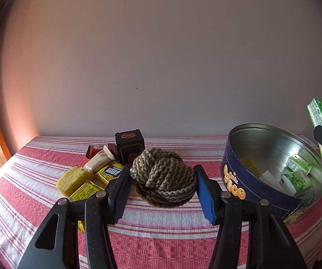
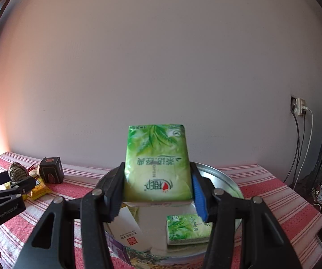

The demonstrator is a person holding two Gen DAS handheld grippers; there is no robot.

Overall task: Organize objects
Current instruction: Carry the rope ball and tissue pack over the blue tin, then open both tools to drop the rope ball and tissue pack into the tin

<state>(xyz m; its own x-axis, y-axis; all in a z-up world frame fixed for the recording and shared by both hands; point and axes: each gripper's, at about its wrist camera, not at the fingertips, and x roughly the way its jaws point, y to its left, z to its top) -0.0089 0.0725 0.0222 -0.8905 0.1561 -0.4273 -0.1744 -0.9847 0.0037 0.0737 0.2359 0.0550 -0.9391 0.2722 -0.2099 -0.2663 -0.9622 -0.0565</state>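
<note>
a red-and-white striped worktop point(image 1: 165, 242) carries a round dark-blue metal tin point(image 1: 250, 186). above it the right claw point(image 2: 157, 190) grips a green tissue packet point(image 2: 157, 163). the left claw point(image 1: 164, 190) clasps a brown knitted yarn ball point(image 1: 163, 177).

A red-and-white striped cloth point(image 1: 161, 224), a grey-brown knit ball point(image 1: 163, 177), a navy tin point(image 1: 250, 188), green tissue pack point(image 2: 157, 163).

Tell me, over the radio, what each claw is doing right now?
Left gripper shut on knitted yarn ball, above the striped cloth. Right gripper shut on green tissue pack, above the open tin. Nothing blocking the tin.
</note>
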